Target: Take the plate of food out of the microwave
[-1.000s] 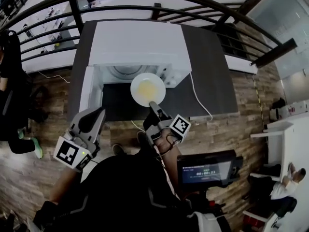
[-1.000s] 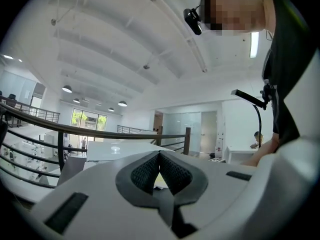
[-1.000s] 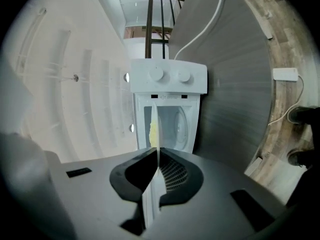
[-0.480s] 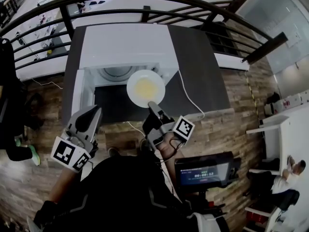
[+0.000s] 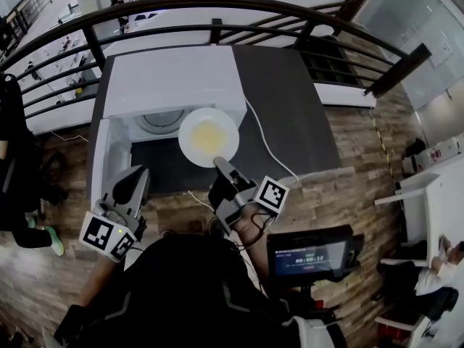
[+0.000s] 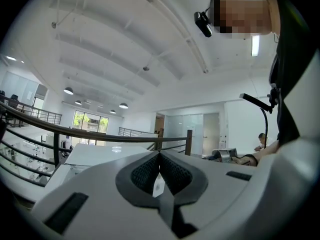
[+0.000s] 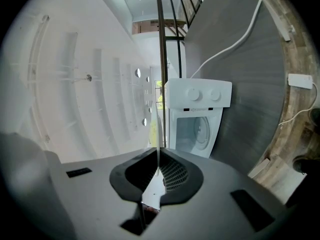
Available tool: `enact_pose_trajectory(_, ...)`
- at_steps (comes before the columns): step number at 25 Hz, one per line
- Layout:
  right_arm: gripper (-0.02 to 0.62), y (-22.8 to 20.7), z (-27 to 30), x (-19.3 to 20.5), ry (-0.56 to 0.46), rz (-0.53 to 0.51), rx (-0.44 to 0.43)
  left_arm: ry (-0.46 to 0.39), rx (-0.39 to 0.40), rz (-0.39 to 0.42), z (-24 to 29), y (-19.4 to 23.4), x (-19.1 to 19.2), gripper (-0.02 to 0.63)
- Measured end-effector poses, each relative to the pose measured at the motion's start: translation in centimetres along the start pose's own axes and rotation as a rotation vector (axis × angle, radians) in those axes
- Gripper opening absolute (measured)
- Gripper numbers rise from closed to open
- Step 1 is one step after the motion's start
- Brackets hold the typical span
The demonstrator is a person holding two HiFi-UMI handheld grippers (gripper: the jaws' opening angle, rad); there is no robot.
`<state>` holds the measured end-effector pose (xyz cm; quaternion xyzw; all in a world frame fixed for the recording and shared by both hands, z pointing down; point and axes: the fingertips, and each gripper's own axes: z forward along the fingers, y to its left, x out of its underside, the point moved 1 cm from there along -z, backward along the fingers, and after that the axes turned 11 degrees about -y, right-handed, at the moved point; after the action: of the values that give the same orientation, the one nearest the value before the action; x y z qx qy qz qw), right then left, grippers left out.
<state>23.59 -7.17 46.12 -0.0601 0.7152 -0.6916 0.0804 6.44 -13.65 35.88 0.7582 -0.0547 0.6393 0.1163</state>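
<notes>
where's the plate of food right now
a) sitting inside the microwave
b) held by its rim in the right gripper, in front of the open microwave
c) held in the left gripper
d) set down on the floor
B: the right gripper is shut on the near rim of the plate, which hangs in front of the open microwave; the left gripper is shut on nothing.

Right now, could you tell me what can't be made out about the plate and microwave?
- The food on the plate: the head view shows only a yellow patch, too small to identify.
- The plate's top: edge-on in the right gripper view, between the fingers of the right gripper.
- The microwave cavity: in the head view its own roof and the plate hide much of it.
</notes>
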Motion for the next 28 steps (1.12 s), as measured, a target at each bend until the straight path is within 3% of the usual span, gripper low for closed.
enact_pose_trajectory(11, 0.014, 0.7, -0.8, -0.7, 0.044, 0.016, 0.0, 0.018, -0.045, -0.004, 1.0, -1.5, 0.7, 0.003)
enact_pose_trajectory(28, 0.014, 1.6, -0.6, -0.2, 0.053, 0.008, -0.009, 0.027, -0.042, -0.011, 0.8, -1.2, 0.7, 0.003)
